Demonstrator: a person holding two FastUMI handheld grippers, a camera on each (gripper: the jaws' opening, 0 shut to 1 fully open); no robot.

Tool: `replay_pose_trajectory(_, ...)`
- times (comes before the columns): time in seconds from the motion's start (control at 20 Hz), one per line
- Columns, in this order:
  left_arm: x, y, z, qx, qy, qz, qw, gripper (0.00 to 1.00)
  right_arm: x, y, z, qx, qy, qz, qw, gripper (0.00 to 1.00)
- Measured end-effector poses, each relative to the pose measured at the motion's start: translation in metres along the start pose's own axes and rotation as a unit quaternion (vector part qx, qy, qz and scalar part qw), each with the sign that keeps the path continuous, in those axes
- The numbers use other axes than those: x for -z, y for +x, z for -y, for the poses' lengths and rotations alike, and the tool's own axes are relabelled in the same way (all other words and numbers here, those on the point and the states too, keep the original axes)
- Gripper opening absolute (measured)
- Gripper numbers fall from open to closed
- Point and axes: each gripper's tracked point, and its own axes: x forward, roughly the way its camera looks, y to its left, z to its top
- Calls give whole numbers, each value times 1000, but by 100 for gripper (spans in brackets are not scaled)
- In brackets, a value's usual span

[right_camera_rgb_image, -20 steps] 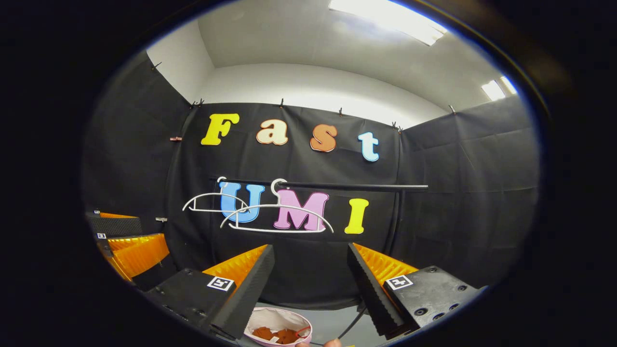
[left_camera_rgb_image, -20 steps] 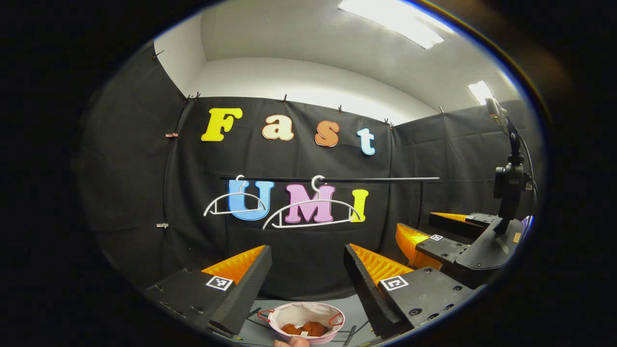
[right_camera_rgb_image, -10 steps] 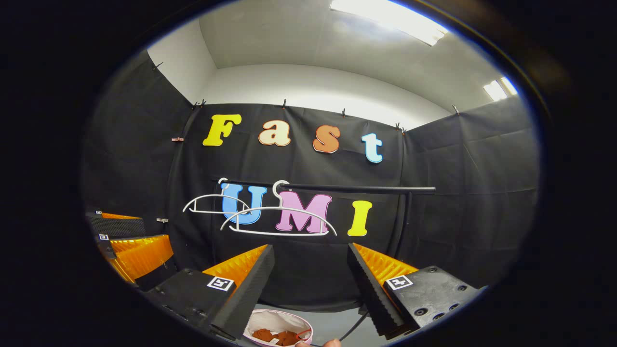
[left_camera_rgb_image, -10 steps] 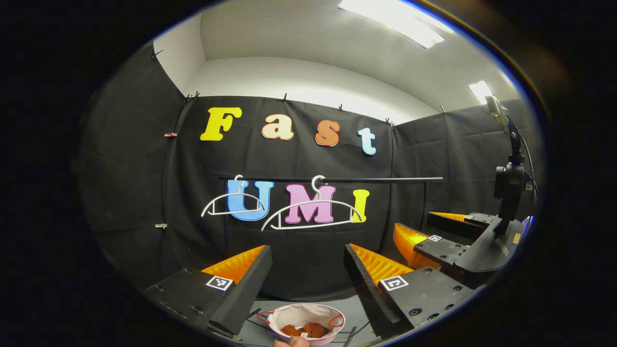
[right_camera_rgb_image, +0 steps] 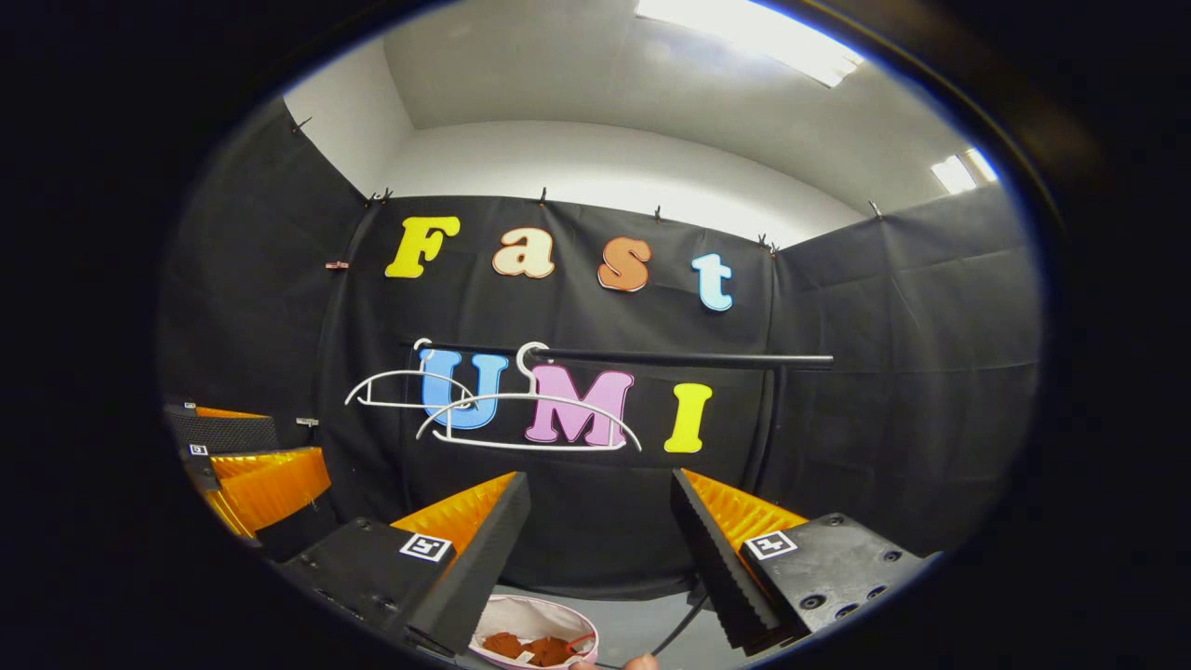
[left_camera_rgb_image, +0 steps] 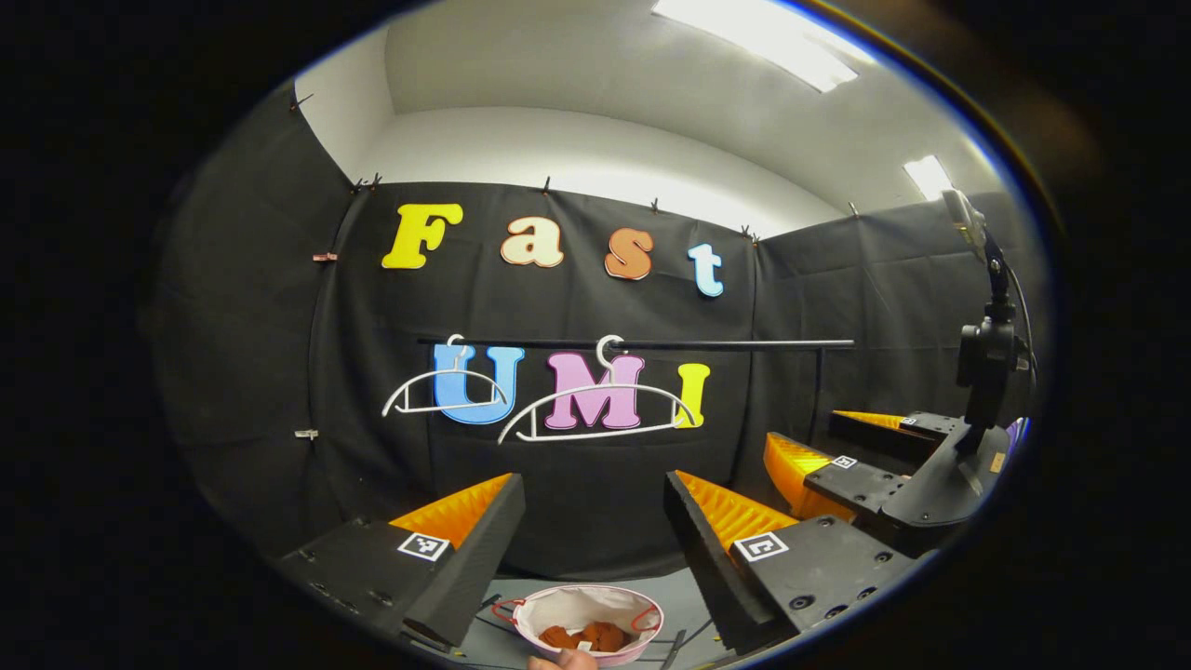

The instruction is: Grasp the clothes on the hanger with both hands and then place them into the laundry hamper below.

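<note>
Clothes [left_camera_rgb_image: 584, 636], rust-coloured, lie bunched in hamper [left_camera_rgb_image: 558, 607] on grey floor [left_camera_rgb_image: 684, 596], below and between left gripper [left_camera_rgb_image: 593, 484] fingers. Left gripper spread wide, nothing held. Right gripper [right_camera_rgb_image: 600, 484] likewise spread, empty; hamper [right_camera_rgb_image: 521, 618] sits low, just left of its centre. Two bare white hangers [left_camera_rgb_image: 595, 409] on black rail [left_camera_rgb_image: 726, 345] ahead, approx. level w/ both tools. Black cloth walls on three sides; open room between fingers and rail. Camera stand [left_camera_rgb_image: 986, 354] stands far right of left gripper.
</note>
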Motion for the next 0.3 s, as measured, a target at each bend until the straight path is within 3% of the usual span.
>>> replay_pose_trajectory(0.3, -2, -3, 2, 0, 0, 0, 1000, 95, -1, -3, -1, -3, -1, 2, 1000, 98)
